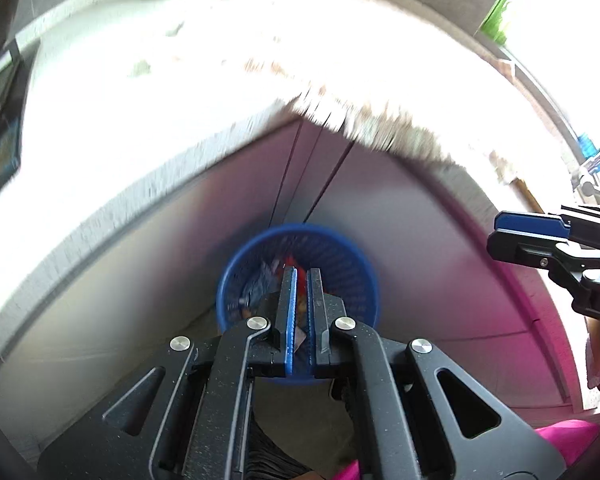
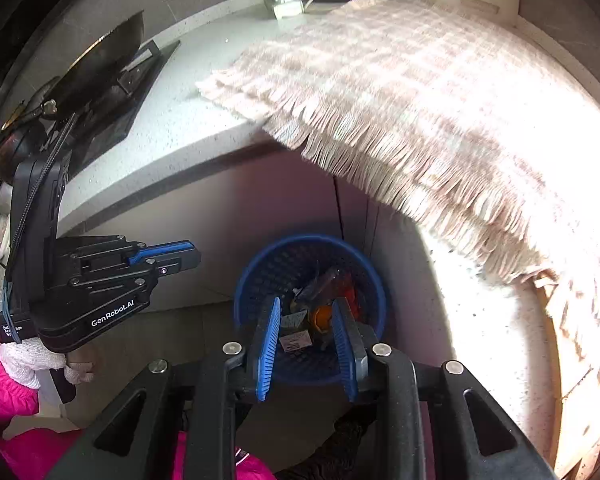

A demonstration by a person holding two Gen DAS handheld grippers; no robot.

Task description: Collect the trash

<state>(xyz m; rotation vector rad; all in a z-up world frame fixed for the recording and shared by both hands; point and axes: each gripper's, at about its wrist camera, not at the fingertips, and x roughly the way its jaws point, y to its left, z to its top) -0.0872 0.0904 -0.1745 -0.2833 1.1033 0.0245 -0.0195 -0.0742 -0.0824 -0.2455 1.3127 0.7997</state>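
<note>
A blue mesh waste basket (image 1: 352, 264) stands on the floor against the cabinet; it also shows in the right wrist view (image 2: 292, 260). Several wrappers and scraps lie inside it (image 2: 324, 300). My left gripper (image 1: 301, 276) hangs above the basket with its jaws nearly shut, only a narrow gap between the pads, nothing clearly held. It also shows from the side in the right wrist view (image 2: 188, 254). My right gripper (image 2: 306, 308) is open and empty above the basket; it shows at the right edge of the left wrist view (image 1: 504, 232).
A white counter (image 2: 188, 120) curves above the basket, with a fringed pink-white cloth (image 2: 400, 100) hanging over its edge. A black pan and stove (image 2: 112, 64) sit at the left. Grey cabinet doors (image 1: 400, 208) stand behind the basket. White cables and a plug (image 2: 284, 0) lie at the back.
</note>
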